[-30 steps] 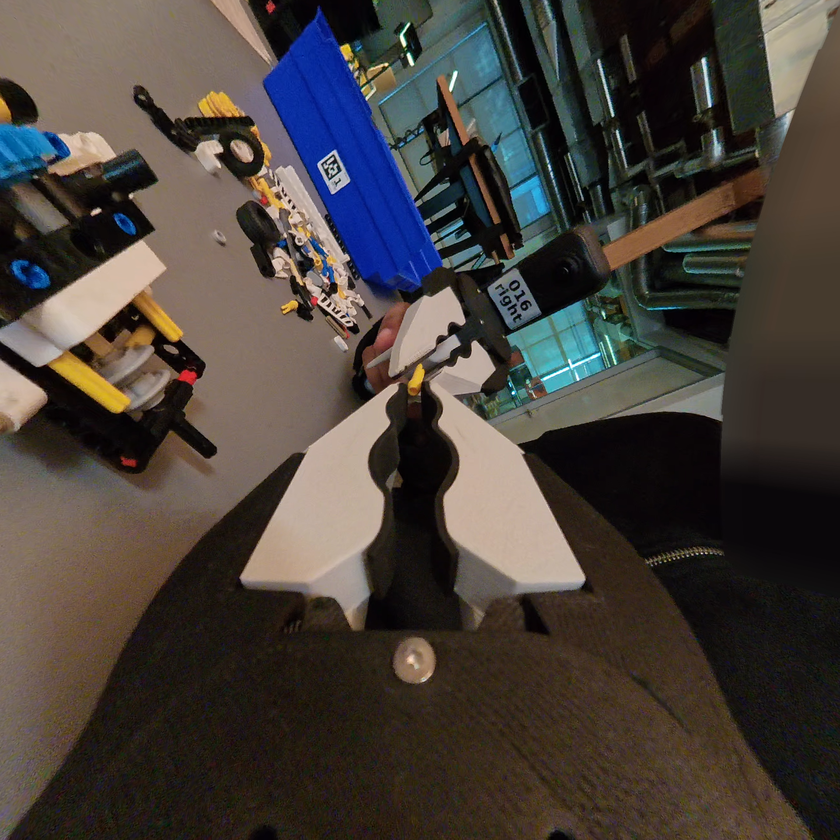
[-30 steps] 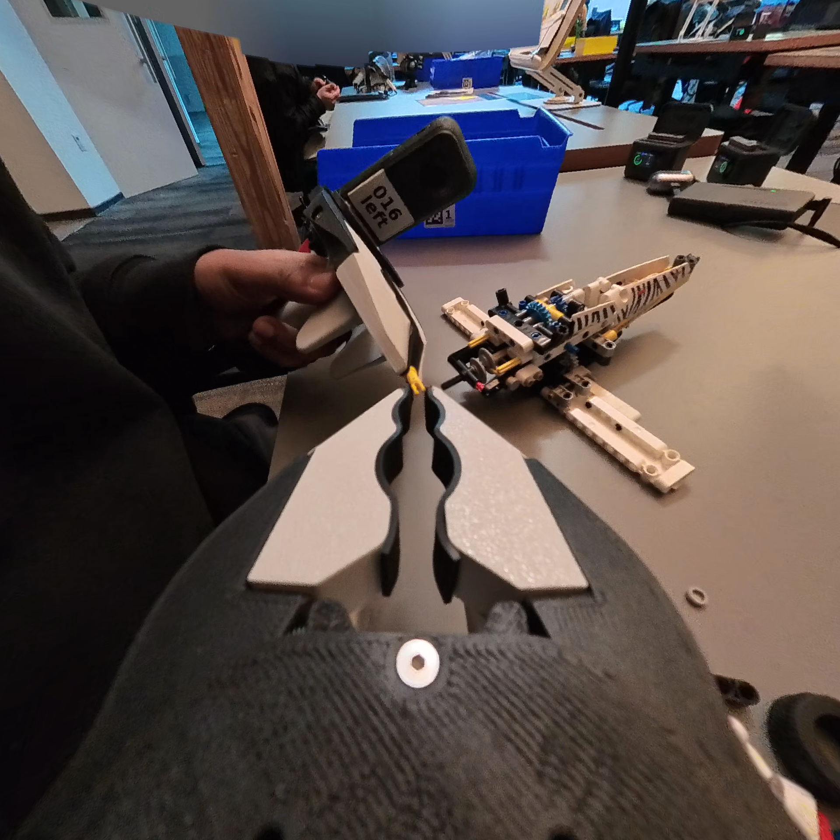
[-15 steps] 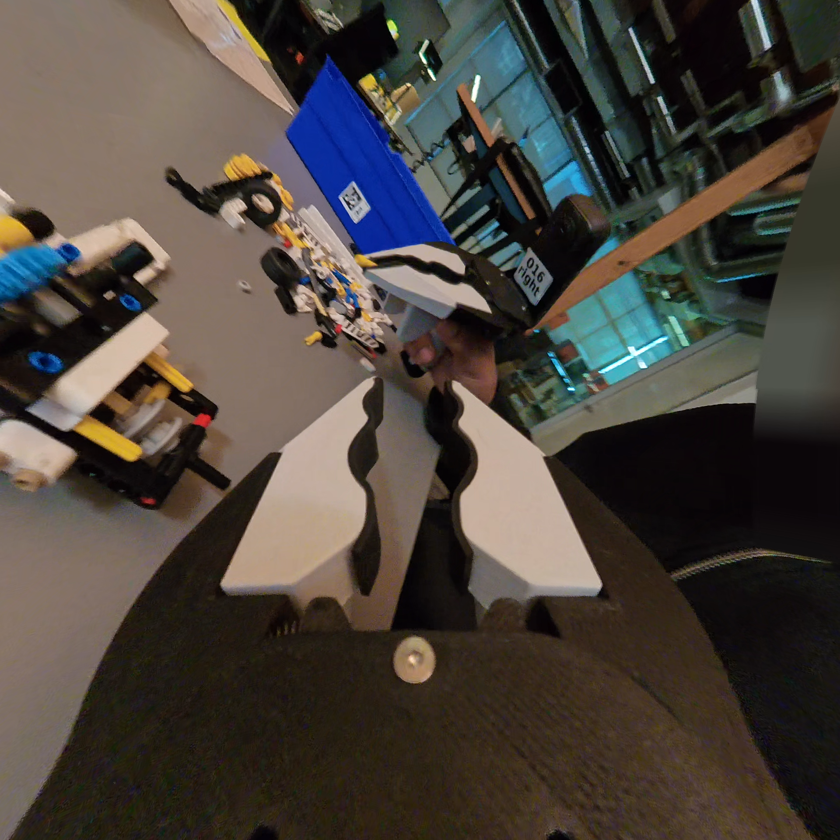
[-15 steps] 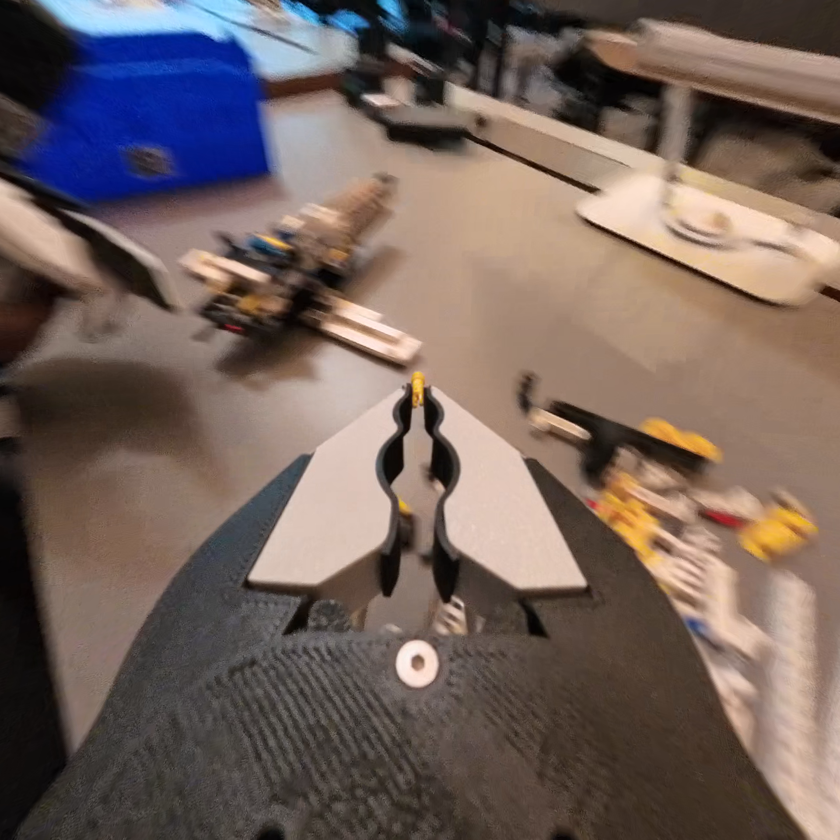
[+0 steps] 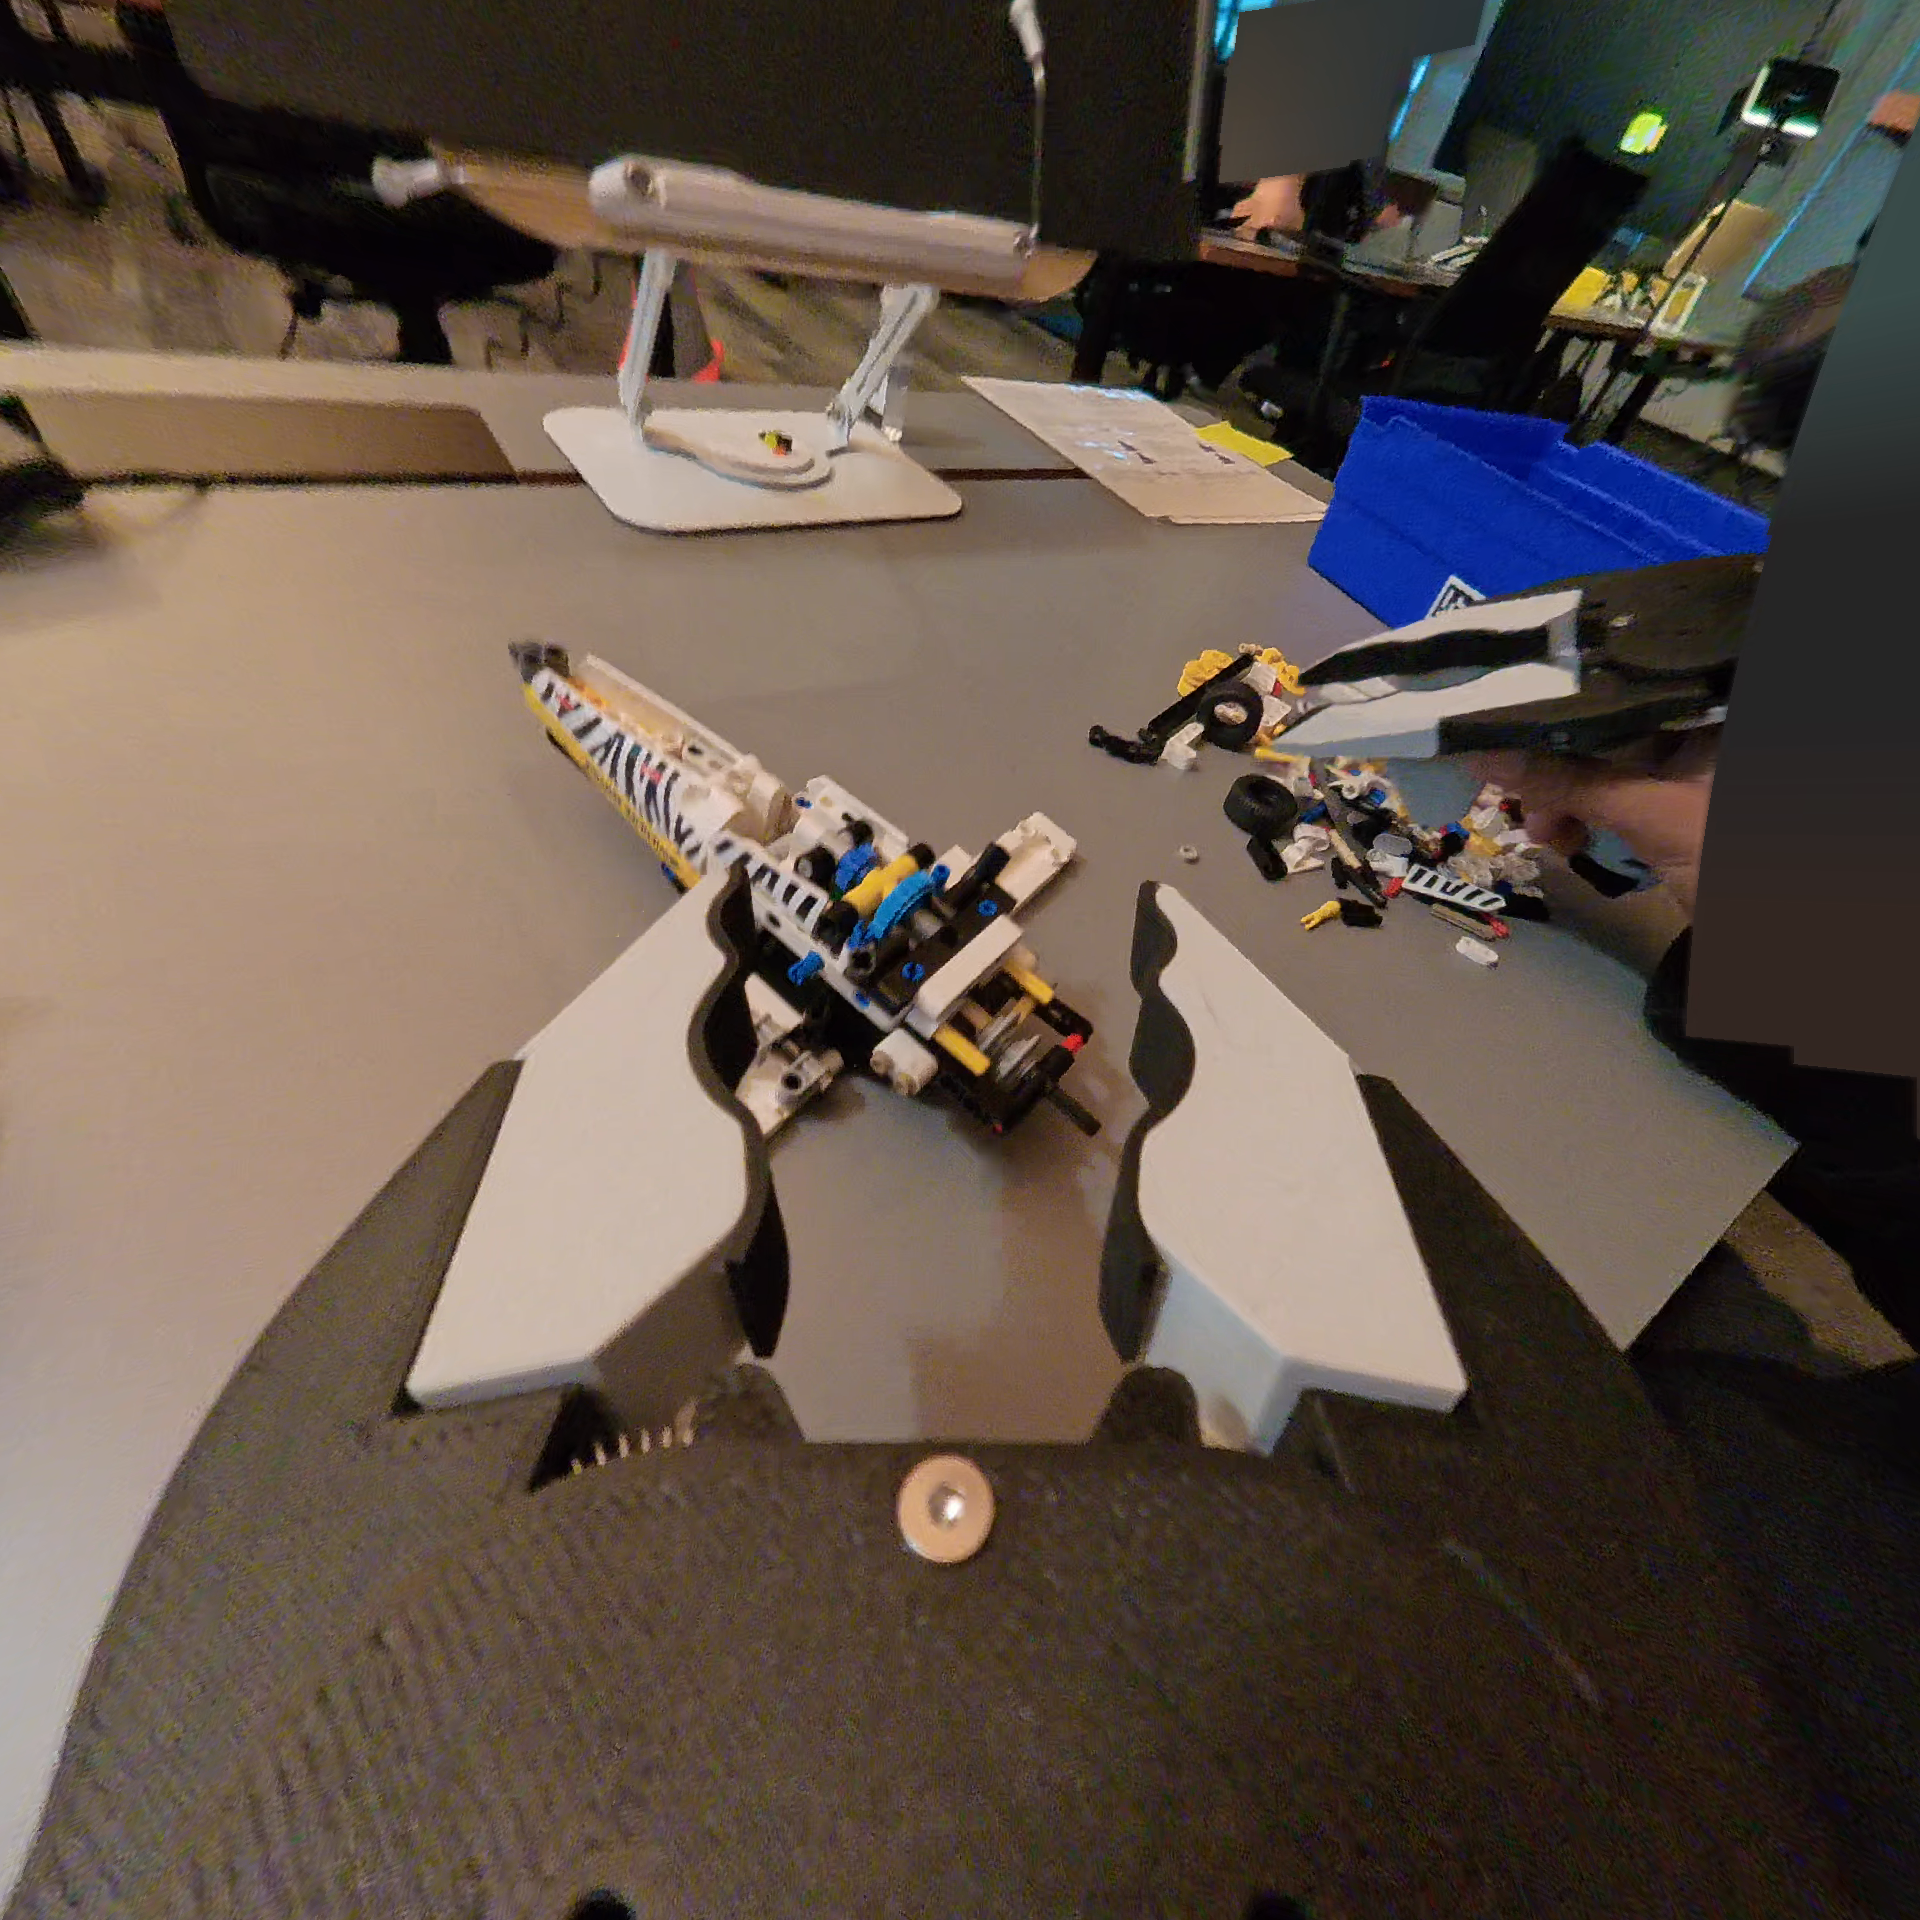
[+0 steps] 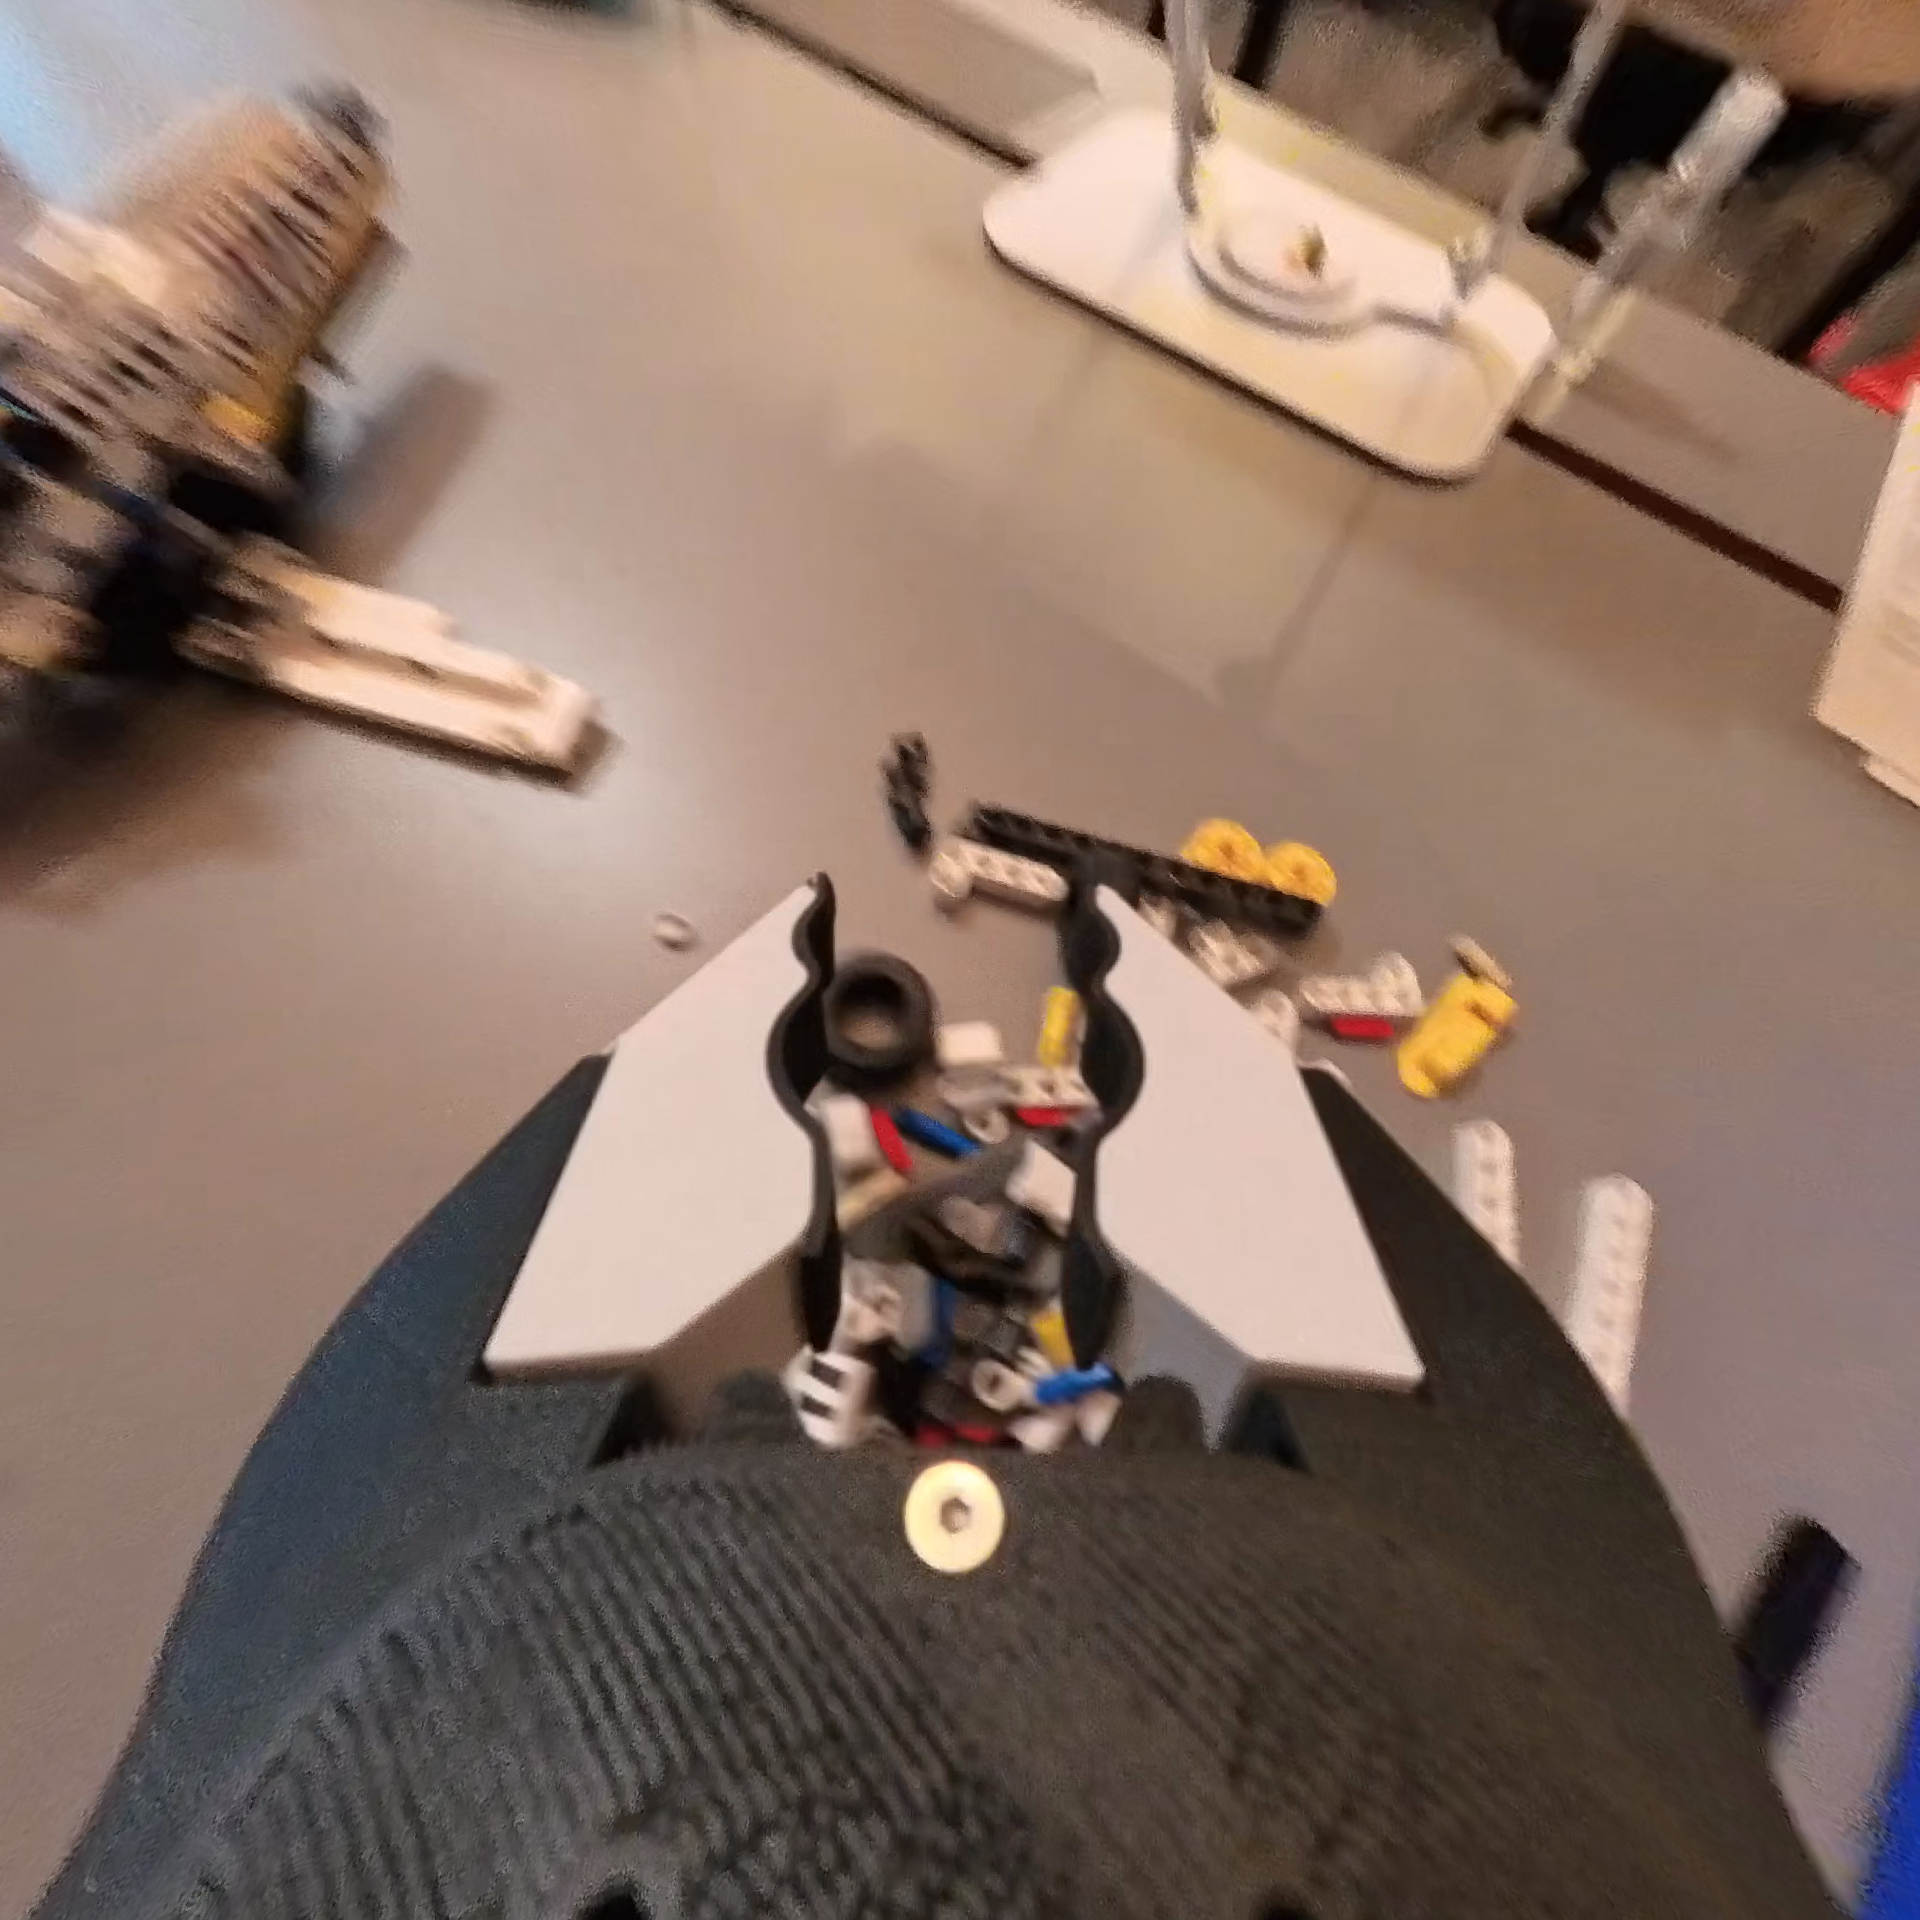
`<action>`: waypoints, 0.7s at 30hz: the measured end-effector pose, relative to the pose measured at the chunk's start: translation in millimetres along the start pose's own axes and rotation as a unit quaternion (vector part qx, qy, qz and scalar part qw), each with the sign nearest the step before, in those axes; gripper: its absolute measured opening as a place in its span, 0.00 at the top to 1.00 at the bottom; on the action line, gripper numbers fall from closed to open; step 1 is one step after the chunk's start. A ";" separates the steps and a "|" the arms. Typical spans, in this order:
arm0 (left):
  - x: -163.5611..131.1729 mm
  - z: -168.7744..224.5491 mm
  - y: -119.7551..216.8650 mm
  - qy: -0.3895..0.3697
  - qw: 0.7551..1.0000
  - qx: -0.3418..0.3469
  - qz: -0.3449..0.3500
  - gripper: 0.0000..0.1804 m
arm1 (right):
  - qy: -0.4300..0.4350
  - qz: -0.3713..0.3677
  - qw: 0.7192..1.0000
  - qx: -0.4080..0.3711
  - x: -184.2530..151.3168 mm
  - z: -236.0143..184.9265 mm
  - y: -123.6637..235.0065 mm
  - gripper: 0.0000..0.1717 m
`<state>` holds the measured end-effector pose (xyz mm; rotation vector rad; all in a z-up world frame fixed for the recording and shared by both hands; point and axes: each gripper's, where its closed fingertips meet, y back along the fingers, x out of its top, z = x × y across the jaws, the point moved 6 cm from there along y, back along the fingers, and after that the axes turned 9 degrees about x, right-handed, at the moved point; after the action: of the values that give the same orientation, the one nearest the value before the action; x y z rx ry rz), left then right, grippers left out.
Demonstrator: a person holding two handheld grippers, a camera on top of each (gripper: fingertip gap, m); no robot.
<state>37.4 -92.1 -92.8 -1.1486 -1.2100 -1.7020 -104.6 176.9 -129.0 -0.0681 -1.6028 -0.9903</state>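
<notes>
On the grey table (image 5: 312, 727) the brick-built plane model (image 5: 831, 894) lies half assembled – striped nose and both wings on, its gears bare at the rear. The left gripper (image 5: 935, 894) hovers over this rear end, fingers spread wide, holding nothing. The right gripper (image 6: 951, 899) stands partly open above the pile of loose bricks (image 6: 1039, 1091) – a black tyre (image 6: 873, 1013) lies under it, not clamped. Many parts remain unused.

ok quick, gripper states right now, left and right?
Left gripper: open wide, holding nothing, poised over the rear of the toy brick plane.
Right gripper: open, holding nothing, above the pile of loose brick parts.
</notes>
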 end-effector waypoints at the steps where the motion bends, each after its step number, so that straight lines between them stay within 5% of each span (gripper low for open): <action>1: -4.1 -3.5 -1.7 0.015 1.000 0.006 -0.011 0.61 | -0.005 0.032 0.999 0.029 8.5 -10.3 1.8 0.74; 4: -18.4 -9.8 -8.9 0.058 0.997 0.012 -0.055 0.61 | -0.048 0.116 0.975 0.181 30.3 -60.4 -3.0 0.77; 6: -27.4 -12.0 -14.9 0.104 0.991 -0.013 -0.086 0.60 | -0.058 0.105 0.957 0.262 30.2 -92.6 -16.5 0.79; 12: -44.1 -18.5 -23.3 0.146 0.980 -0.038 -0.130 0.66 | 0.050 0.014 0.964 0.261 18.3 -138.5 -47.9 0.86; 14: -43.3 -16.2 -23.5 0.151 0.979 -0.052 -0.124 0.70 | 0.017 0.021 0.963 0.268 22.5 -141.9 -50.4 0.81; 18: -45.7 -13.2 -24.5 0.190 0.969 -0.092 -0.125 0.73 | -0.120 0.082 0.942 0.303 35.1 -130.0 -45.4 0.87; 21: -52.2 -10.4 -26.3 0.200 0.964 -0.108 -0.141 0.75 | -0.224 0.042 0.909 0.349 28.0 -128.3 -50.1 0.88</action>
<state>27.8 -91.0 -151.3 -0.7191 -0.9824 -2.1979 -39.7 52.7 -140.0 0.1373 -2.2787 -0.2892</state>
